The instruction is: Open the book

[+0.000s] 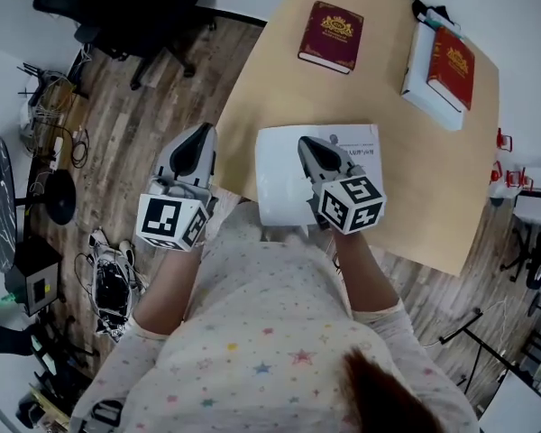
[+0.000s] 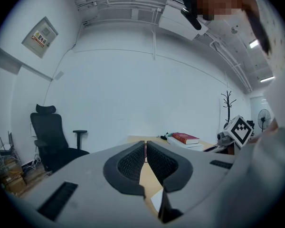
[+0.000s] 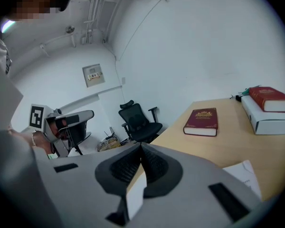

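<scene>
A closed dark red book (image 1: 330, 36) (image 3: 203, 121) lies flat on the far part of the wooden table (image 1: 270, 88). My left gripper (image 1: 201, 135) (image 2: 145, 148) hangs shut beside the table's left edge, over the floor, holding nothing. My right gripper (image 1: 306, 144) (image 3: 141, 149) is shut too, just above a white paper sheet (image 1: 284, 174) (image 3: 242, 172) near the table's front edge. Both grippers are well short of the book, and their jaws point toward it.
A second red book (image 1: 451, 66) (image 2: 184, 137) (image 3: 270, 98) lies on a white box (image 1: 424, 70) at the table's far right. A black office chair (image 1: 153, 12) (image 2: 50, 139) (image 3: 138, 121) stands on the wooden floor to the left. Cables and gear (image 1: 108, 282) lie by the person's feet.
</scene>
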`<state>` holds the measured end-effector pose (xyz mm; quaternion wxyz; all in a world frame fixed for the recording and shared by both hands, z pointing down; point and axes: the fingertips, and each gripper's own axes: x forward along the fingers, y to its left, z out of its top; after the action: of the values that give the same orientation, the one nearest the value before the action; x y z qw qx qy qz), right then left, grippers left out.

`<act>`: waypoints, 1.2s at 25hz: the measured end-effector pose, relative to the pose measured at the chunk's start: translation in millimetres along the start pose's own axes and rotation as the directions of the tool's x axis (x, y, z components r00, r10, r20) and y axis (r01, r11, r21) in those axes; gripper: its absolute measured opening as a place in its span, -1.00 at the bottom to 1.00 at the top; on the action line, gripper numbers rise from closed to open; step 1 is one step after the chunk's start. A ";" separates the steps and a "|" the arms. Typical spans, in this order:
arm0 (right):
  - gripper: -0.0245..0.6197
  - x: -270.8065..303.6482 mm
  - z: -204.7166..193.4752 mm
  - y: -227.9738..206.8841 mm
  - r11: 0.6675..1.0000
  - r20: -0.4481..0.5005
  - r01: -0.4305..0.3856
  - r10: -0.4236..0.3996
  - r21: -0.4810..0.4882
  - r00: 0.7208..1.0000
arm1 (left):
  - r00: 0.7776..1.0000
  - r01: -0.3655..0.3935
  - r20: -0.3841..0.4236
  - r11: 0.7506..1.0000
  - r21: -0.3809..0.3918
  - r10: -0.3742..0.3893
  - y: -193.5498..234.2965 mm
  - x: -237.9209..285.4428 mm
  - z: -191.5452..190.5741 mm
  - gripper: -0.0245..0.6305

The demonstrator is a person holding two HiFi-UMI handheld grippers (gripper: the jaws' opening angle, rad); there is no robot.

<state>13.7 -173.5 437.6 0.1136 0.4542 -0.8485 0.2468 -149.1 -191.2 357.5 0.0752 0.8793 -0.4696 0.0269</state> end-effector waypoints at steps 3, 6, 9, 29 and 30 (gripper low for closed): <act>-0.92 -17.0 15.9 -10.5 0.999 0.058 0.049 -0.049 -0.001 0.997 | 1.000 0.031 -0.001 1.000 0.005 -0.031 -7.4 8.3 3.1 -0.86; -0.92 -36.0 31.4 -21.0 0.996 0.111 0.094 -0.094 0.007 0.989 | 0.998 0.056 0.005 0.998 0.010 -0.056 -14.7 15.9 8.1 -0.86; -0.92 -55.8 43.9 -30.1 0.991 0.155 0.135 -0.136 0.016 0.978 | 0.997 0.078 0.013 0.997 0.014 -0.078 -22.2 22.1 13.8 -0.86; -0.92 -187.5 119.8 -64.8 0.907 0.402 0.415 -0.356 -0.066 0.843 | 0.986 0.135 0.094 0.990 0.038 -0.138 -57.4 44.6 65.4 -0.86; -0.92 -190.1 122.0 -63.8 0.905 0.413 0.420 -0.357 -0.069 0.838 | 0.985 0.136 0.099 0.990 0.041 -0.140 -59.6 45.0 67.8 -0.86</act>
<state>177.1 -131.0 274.4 0.0252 0.6466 -0.7604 0.0555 -76.0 -206.3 289.5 0.0380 0.9110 -0.4103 -0.0152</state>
